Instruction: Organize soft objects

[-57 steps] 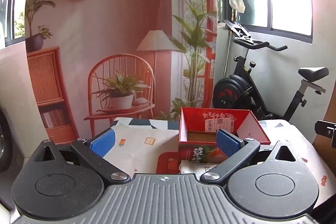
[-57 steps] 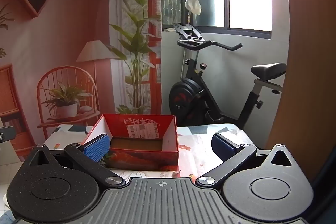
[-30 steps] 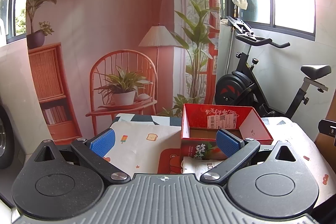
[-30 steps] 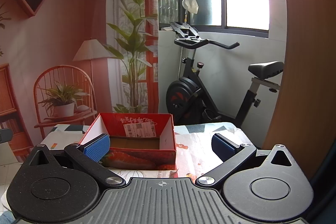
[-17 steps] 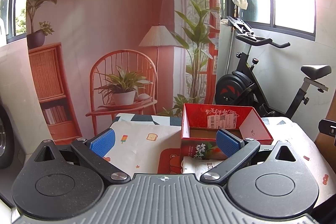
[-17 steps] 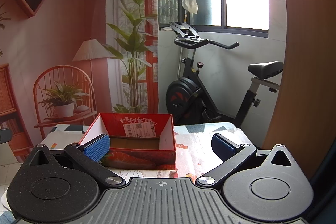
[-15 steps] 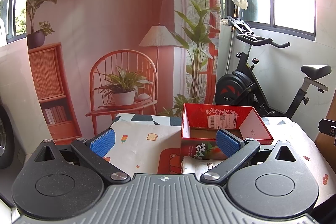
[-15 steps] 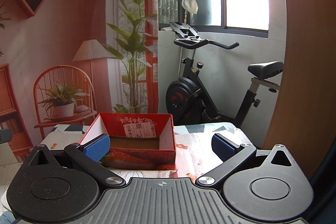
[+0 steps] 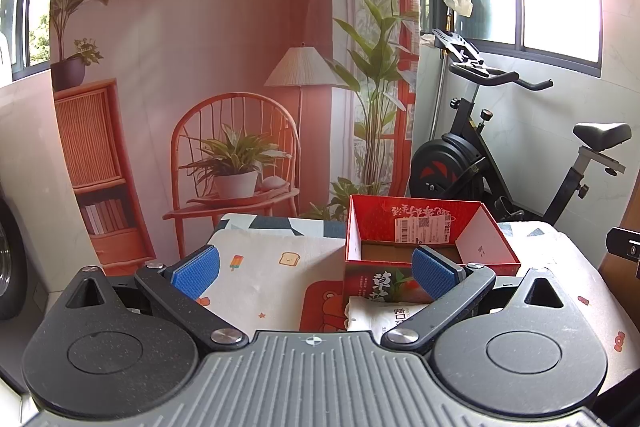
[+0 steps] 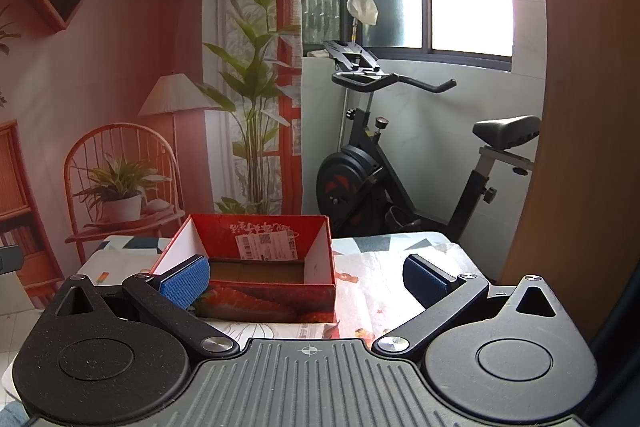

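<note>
An open red cardboard box (image 9: 420, 227) with a strawberry print stands on a table covered by a patterned cloth (image 9: 272, 267). It also shows in the right wrist view (image 10: 256, 267), and its inside looks empty. A white soft package (image 9: 384, 313) lies in front of the box, partly hidden by my gripper; its edge shows in the right wrist view (image 10: 276, 331). My left gripper (image 9: 314, 271) is open and empty, held above the table's near side. My right gripper (image 10: 304, 277) is open and empty, in front of the box.
A black exercise bike (image 10: 400, 163) stands behind the table on the right. A wooden panel (image 10: 580, 107) rises at the far right. A printed backdrop with a chair and plants (image 9: 236, 163) hangs behind the table. The other gripper's edge (image 9: 626, 249) shows at right.
Both views tilted slightly between 1.9 s and 1.0 s ago, shifting the scene a little. Since then nothing has visibly moved; both grippers stay open.
</note>
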Available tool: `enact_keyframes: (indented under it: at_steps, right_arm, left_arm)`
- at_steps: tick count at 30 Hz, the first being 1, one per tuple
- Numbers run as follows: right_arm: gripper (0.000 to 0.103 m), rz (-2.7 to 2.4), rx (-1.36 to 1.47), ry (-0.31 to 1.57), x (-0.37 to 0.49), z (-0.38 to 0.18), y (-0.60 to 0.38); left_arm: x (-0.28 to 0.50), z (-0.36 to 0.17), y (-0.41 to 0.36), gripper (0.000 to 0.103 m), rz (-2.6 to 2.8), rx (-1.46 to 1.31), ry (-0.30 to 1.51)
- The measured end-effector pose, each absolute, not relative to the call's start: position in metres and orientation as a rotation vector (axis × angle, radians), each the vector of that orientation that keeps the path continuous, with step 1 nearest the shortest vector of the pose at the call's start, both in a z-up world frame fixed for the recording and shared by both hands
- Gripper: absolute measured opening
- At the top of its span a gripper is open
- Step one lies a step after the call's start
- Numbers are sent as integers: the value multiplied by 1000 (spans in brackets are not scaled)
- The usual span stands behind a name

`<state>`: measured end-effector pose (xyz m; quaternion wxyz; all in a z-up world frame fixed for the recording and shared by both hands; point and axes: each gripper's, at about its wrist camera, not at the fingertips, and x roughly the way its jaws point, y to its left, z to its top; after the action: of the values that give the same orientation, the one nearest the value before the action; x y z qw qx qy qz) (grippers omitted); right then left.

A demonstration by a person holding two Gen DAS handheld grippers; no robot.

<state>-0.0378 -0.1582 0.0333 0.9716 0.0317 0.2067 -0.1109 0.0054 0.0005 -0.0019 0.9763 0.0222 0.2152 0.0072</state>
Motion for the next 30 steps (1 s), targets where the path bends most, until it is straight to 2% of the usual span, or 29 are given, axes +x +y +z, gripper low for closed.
enact_keyframes:
  at_steps: [30]
  right_arm:
    - [103,-209,69,412,-41,33,-162]
  left_arm:
    - [7,-2,0,103,30,39,439]
